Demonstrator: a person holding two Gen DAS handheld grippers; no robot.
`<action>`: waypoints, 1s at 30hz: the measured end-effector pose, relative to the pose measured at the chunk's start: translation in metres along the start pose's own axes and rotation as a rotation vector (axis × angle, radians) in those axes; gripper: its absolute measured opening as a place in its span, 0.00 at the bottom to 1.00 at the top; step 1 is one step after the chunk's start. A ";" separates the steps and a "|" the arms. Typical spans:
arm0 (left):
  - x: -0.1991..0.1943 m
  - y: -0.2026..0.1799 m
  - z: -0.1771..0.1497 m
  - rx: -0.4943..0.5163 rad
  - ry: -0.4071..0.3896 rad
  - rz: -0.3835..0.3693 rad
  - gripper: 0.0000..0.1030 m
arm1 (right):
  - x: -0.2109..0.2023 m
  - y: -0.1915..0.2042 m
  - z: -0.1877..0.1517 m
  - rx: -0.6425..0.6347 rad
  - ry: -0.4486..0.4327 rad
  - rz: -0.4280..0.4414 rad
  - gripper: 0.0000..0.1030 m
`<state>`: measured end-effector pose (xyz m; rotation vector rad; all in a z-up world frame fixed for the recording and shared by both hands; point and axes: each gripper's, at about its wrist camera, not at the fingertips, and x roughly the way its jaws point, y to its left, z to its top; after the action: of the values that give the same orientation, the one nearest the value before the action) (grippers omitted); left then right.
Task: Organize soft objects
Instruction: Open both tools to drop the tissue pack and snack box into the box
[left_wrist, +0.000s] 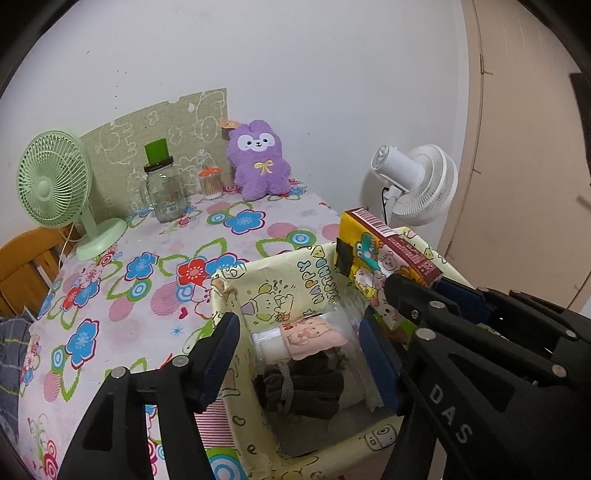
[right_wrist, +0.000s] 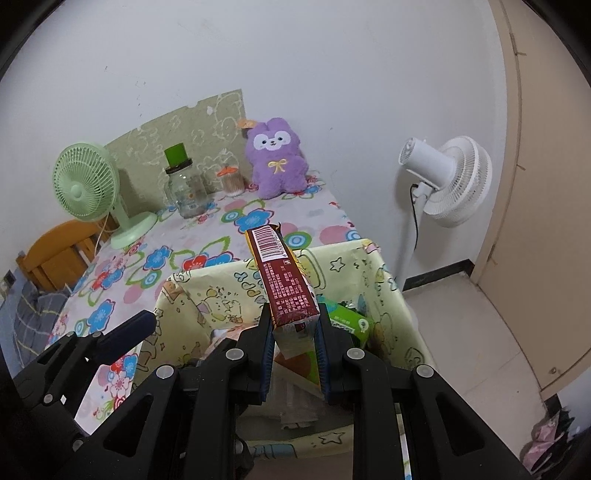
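A yellow cartoon-print fabric box (left_wrist: 295, 269) stands at the table's near right corner. Inside lie a pink packet in clear wrap (left_wrist: 314, 334) and dark gloves (left_wrist: 303, 387). My left gripper (left_wrist: 299, 358) hangs open over the box, one finger on each side of these, with its pads off them. My right gripper (right_wrist: 293, 347) is shut on a yellow tissue pack with a maroon barcode side (right_wrist: 284, 280), held tilted above the box (right_wrist: 373, 280). A green packet (right_wrist: 347, 321) lies in the box beneath it. A purple plush bear (left_wrist: 258, 158) leans on the wall at the back of the table.
On the floral tablecloth (left_wrist: 147, 266) stand a green desk fan (left_wrist: 55, 181), a glass jar with a green top (left_wrist: 164, 188) and a small jar of cotton swabs (left_wrist: 211, 182). A white floor fan (left_wrist: 417, 181) is on the right, a wooden chair (left_wrist: 22, 266) on the left.
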<state>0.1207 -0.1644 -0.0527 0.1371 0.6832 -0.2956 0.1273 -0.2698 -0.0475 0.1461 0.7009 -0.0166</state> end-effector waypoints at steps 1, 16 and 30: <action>0.000 0.001 0.000 0.000 0.004 -0.001 0.69 | 0.001 0.001 0.000 0.000 0.003 0.003 0.22; -0.009 0.014 -0.008 -0.006 0.010 0.021 0.77 | 0.003 0.019 -0.003 -0.031 0.037 0.011 0.28; -0.038 0.046 -0.020 -0.055 -0.027 0.064 0.83 | -0.021 0.046 -0.011 -0.055 -0.011 -0.002 0.66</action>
<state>0.0956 -0.1078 -0.0422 0.1022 0.6584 -0.2167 0.1071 -0.2230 -0.0359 0.0921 0.6899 0.0004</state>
